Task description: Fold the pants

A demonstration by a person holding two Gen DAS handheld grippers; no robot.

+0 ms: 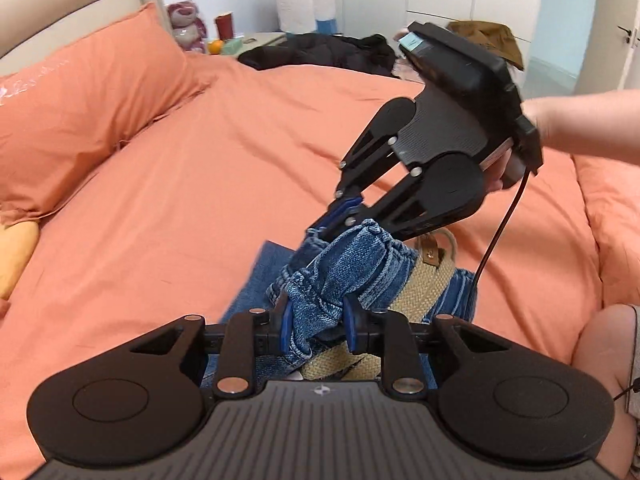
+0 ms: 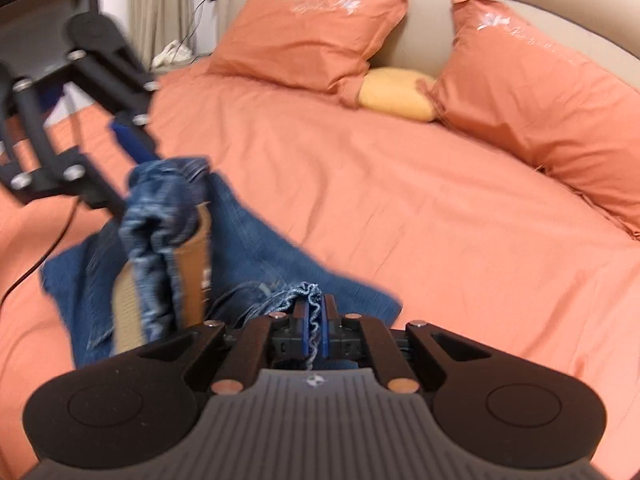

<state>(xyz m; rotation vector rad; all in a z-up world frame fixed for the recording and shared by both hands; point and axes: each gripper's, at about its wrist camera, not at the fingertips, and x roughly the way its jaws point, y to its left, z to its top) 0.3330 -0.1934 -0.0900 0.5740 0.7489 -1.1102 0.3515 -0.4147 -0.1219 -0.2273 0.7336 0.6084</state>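
1. The bed fills both views, spread with an orange sheet that is lightly creased.
2. Two orange pillows lean against the beige headboard, and a smaller yellow cushion sits between them.
3. The pants, blue denim jeans, lie partly on the sheet near the person, with the waistband end bunched and lifted off the bed. A flat stretch of denim rests on the sheet beneath the lifted part.
4. A tan woven belt is threaded through the waistband and hangs in a loop beside the gathered denim.
5. A heap of dark clothing lies at the far edge of the bed in the left wrist view, near a bedside table that carries a pink plush toy, a red cup and an orange fruit.
6. The left gripper is clamped on a thick fold of the denim waistband, its blue pads pressing the cloth from both sides.
7. The right gripper has its fingers nearly together, pinching a thin frayed edge of the denim between the blue pads.
8. In the left wrist view the right gripper points down toward the bunched waistband, with a bare forearm behind it and a black cable trailing from it.
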